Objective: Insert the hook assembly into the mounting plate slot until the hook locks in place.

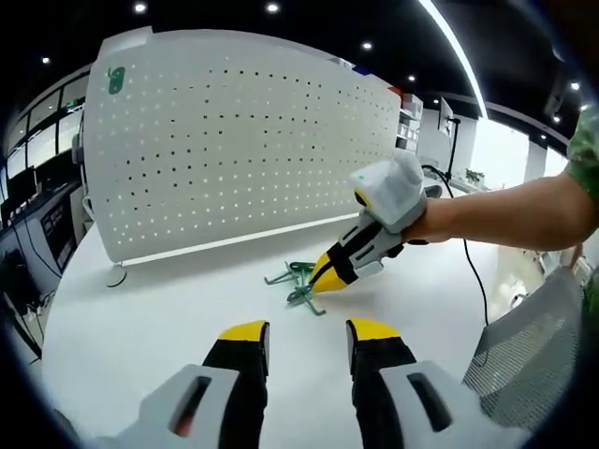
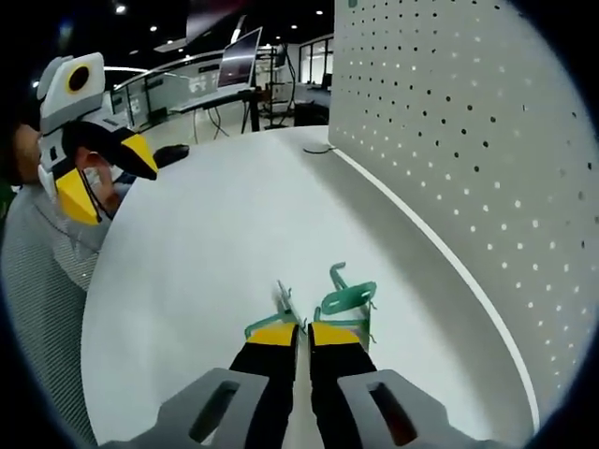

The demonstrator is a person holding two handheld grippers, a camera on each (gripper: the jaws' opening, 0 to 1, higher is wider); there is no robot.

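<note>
Right claw (image 2: 300, 334), black with yellow tips, has its jaws nearly together at the near edge of the small green metal hook assembly (image 2: 344, 297); whether they actually pinch the hook wire cannot be told. In the left gripper view, this claw (image 1: 323, 279) reaches down to the hooks (image 1: 298, 281) lying on the round white surface (image 1: 168, 299), just in front of the upright white perforated mounting plate (image 1: 234, 131). Left claw (image 1: 306, 332) hovers above the surface, jaws spread apart and holding nothing, well short of the hooks.
</note>
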